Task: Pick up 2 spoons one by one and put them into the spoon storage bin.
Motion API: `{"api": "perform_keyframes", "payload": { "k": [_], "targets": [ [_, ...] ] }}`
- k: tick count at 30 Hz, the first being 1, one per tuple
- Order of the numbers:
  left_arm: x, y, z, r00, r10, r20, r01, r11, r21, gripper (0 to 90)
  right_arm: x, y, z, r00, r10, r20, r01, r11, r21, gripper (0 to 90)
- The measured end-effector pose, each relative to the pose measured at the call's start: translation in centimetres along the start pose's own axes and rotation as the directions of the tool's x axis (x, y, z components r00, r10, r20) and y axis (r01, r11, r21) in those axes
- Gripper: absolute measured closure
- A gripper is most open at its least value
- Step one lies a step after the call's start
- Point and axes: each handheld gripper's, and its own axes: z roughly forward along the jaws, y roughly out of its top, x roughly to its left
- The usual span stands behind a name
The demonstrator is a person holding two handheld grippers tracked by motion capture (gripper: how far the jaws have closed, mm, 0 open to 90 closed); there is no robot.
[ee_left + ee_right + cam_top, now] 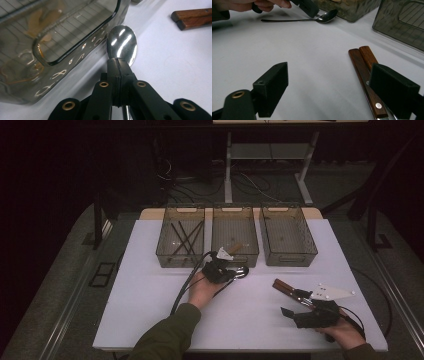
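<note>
A shiny metal spoon (242, 271) lies on the white table (150, 290) just in front of the middle bin (235, 236). My left gripper (222, 270) is shut on the spoon's neck. In the left gripper view the bowl (122, 45) sticks out past the closed jaws of that gripper (119, 67). My right gripper (295, 304) stands open at the front right, over two wooden-handled utensils (284, 287). In the right gripper view the handles (364, 72) lie by the right jaw of the right gripper (332, 87), with nothing gripped. The spoon (327, 16) and left gripper (308, 7) show far off.
Three smoky clear bins stand in a row at the table's far edge. The left bin (181, 236) holds thin dark sticks, the middle one a light wooden-handled piece, and the right bin (287, 235) looks bare. Cables trail from both grippers.
</note>
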Motion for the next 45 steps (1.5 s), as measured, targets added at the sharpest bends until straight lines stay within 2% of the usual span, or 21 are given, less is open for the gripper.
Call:
{"api": "perform_keyframes", "payload": {
  "k": [5,12,17,24,25,26,31,34,38,41,43,45],
  "targets": [
    [-0.1,0.0,0.0,0.9999,-0.007,0.012,0.007,1.0000,-0.001,90.0,0.0,0.0,0.0,1.0000,0.001,-0.001,-0.001,1.000,0.001,15.4],
    [-0.7,0.0,0.2,0.9984,0.015,0.055,-0.015,0.9999,0.004,90.0,0.0,0.0,0.1,1.0000,-0.001,-0.002,0.001,1.000,0.002,15.5],
    [-1.4,0.0,0.4,0.9942,0.038,0.101,-0.039,0.9992,0.008,90.0,0.0,0.0,0.1,1.0000,-0.001,-0.002,0.001,1.000,0.001,15.5],
    [-2.2,0.0,0.5,0.9833,0.067,0.169,-0.072,0.9972,0.019,90.0,0.1,0.0,0.0,1.0000,0.002,-0.010,-0.002,1.000,-0.001,15.5],
    [-2.4,-0.1,0.5,0.9832,0.052,0.175,-0.056,0.9982,0.020,90.0,0.0,0.0,0.0,1.0000,0.001,-0.008,-0.001,1.000,-0.004,15.4],
    [-2.5,-0.1,0.5,0.9819,0.062,0.179,-0.067,0.9975,0.020,90.0,0.0,0.1,0.0,1.0000,0.007,-0.007,-0.007,1.000,-0.003,15.4],
    [-2.4,-0.2,0.4,0.9822,0.060,0.178,-0.064,0.9979,0.014,89.7,-0.1,0.1,-0.1,0.9995,0.031,0.003,-0.031,1.000,-0.005,15.5],
    [-2.2,-0.2,-0.6,0.9826,0.066,0.173,-0.064,0.9978,-0.017,84.9,0.0,0.2,0.0,0.9994,0.033,-0.007,-0.033,0.999,0.008,15.5],
    [-2.0,-0.8,-2.8,0.9776,0.072,0.198,-0.060,0.9959,-0.069,74.2,0.1,0.5,0.1,0.9984,0.048,-0.031,-0.046,0.998,0.046,15.5],
    [-1.3,-1.7,-4.4,0.9760,0.052,0.211,-0.028,0.9930,-0.115,67.8,0.1,0.9,0.1,0.9968,0.073,-0.032,-0.072,0.996,0.050,15.5],
    [-1.1,-2.5,-5.2,0.9765,0.046,0.210,-0.018,0.9911,-0.132,62.3,0.2,1.2,0.0,0.9973,0.066,-0.032,-0.064,0.997,0.051,15.4],
    [-1.0,-3.4,-5.9,0.9754,0.055,0.214,-0.025,0.9897,-0.141,56.3,0.3,1.4,-0.1,0.9980,0.053,-0.034,-0.051,0.997,0.054,15.4]
  ]
}}
